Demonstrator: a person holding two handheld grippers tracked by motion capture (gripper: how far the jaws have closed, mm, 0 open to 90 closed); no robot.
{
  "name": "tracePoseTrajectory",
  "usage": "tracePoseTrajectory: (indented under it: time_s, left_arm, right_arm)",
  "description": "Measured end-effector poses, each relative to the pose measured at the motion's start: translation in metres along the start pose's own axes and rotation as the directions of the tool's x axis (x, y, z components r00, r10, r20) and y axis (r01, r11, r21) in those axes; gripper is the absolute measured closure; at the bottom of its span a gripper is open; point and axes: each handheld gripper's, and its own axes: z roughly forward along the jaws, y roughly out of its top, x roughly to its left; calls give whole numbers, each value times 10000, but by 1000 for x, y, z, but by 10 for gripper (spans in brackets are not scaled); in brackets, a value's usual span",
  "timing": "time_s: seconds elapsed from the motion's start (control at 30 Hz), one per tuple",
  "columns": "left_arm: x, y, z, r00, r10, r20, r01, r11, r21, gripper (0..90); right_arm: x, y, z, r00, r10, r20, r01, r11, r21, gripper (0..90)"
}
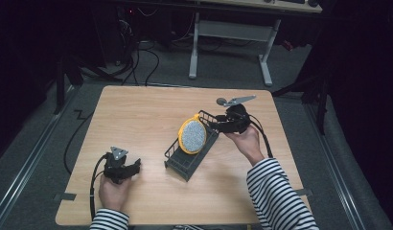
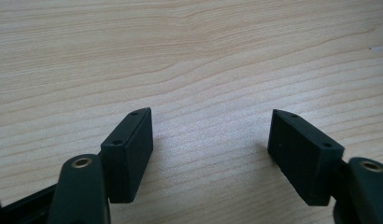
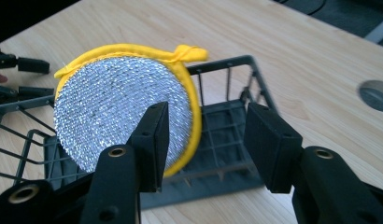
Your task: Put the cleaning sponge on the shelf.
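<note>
A round scouring pad [image 1: 192, 135] with a silver face and yellow rim stands on edge in a dark wire rack [image 1: 185, 160] at the table's middle. My right gripper [image 1: 214, 123] is at the rack's far end, just right of the pad. In the right gripper view the pad [image 3: 119, 112] leans in the rack [image 3: 227, 140] behind my right gripper [image 3: 206, 140], whose jaws stand apart with nothing pressed between them. My left gripper [image 1: 136, 167] rests on the table near the front left. Its jaws are wide apart over bare wood in the left gripper view [image 2: 210, 149].
The wooden table [image 1: 151, 110] has a round grey cable port [image 1: 222, 101] at the back right. Another desk's white legs [image 1: 194, 48] and cables stand on the floor beyond. Tape marks sit at the table's front corners.
</note>
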Motion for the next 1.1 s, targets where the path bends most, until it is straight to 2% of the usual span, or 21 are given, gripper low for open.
tracePoseTrajectory:
  time_s: [0.1,0.33,0.47,0.5,0.67,0.93,1.1]
  left_arm:
    - [0,0,0,10000,-4,3,4,10000,-3,317]
    - [0,0,0,10000,-3,2,3,10000,-2,318]
    - [0,0,0,10000,-4,2,4,10000,-5,318]
    - [0,0,0,10000,-4,2,4,10000,-7,318]
    - [0,0,0,10000,-1,2,1,10000,-3,318]
    - [0,0,0,10000,-11,1,11,10000,-6,318]
    - [0,0,0,10000,-16,0,16,10000,-8,319]
  right_arm:
    - [-4,-8,-15,9994,203,273,-197,9995,-226,514]
    - [-11,-25,-45,9972,480,569,-443,9969,-642,520]
    - [-13,-41,-58,9947,672,772,-610,9949,-801,519]
    - [-14,-47,-62,9936,858,731,-792,9929,-889,518]
    - [-19,-64,-75,9891,1240,796,-1150,9873,-1097,519]
    - [-21,-84,-93,9840,1473,1004,-1320,9806,-1451,520]
    - [-23,-101,-101,9792,1766,1000,-1593,9740,-1610,520]
